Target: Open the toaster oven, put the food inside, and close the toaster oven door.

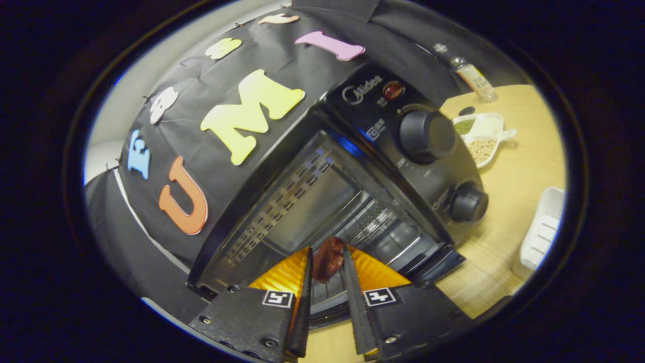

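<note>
Gripper view: my gripper (326, 267) narrow, both fingers (306, 282) pressing dark reddish-brown piece of food (327, 258) held between tips. Food sits at mouth of toaster oven (322, 201), just over wire rack (375, 227); oven door (428, 264) folded down, cavity open. Two black knobs (426, 135) on oven's control panel. Oven stands on wooden table (509, 201). Beyond oven toward table's far edge: white divided dish (482, 136) with beans, small bottle (471, 73). White basket (541, 232) well apart from oven.
</note>
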Available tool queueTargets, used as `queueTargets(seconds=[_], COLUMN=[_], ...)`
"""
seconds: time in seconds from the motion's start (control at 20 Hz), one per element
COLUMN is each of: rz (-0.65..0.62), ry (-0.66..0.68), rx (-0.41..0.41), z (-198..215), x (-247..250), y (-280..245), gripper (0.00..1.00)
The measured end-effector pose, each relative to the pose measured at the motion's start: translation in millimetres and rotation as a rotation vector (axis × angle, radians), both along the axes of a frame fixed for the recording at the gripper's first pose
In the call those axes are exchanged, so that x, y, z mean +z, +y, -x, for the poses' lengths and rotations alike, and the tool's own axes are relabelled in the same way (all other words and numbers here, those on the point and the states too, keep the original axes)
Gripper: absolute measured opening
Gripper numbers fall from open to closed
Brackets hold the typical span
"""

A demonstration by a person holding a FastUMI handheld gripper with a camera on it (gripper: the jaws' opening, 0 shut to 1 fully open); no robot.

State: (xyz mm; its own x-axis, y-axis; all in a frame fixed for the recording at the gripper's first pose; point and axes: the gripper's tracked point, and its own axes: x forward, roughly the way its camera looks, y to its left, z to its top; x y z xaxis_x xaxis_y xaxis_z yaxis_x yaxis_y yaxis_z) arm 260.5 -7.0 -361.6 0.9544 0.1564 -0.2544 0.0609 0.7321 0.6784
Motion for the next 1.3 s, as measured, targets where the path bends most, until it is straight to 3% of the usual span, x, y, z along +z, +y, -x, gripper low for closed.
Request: queueTargets(seconds=[0.2, 0.3, 0.5, 0.7, 0.9, 1.0, 1.3], rz=[0.094, 0.182, 0.35, 0.504, 0.506, 0.573, 0.634], ry=[0.02, -0.005, -0.022, -0.04, 0.003, 0.059, 0.163], rx=[-0.006, -0.023, 0.042, 0.036, 0.075, 0.069, 0.162], z=[4.8, 12.4, 47.9, 98.9, 152.4, 175.1, 228.9], x=[3.5, 14.1, 24.7, 33.1, 29.3, 14.4, -31.1], y=[-2.9, -9.7, -1.7, -4.7, 4.7, -3.3, 11.2], gripper=[0.61, 0.7, 0.89, 0.98, 0.99, 0.99, 0.99])
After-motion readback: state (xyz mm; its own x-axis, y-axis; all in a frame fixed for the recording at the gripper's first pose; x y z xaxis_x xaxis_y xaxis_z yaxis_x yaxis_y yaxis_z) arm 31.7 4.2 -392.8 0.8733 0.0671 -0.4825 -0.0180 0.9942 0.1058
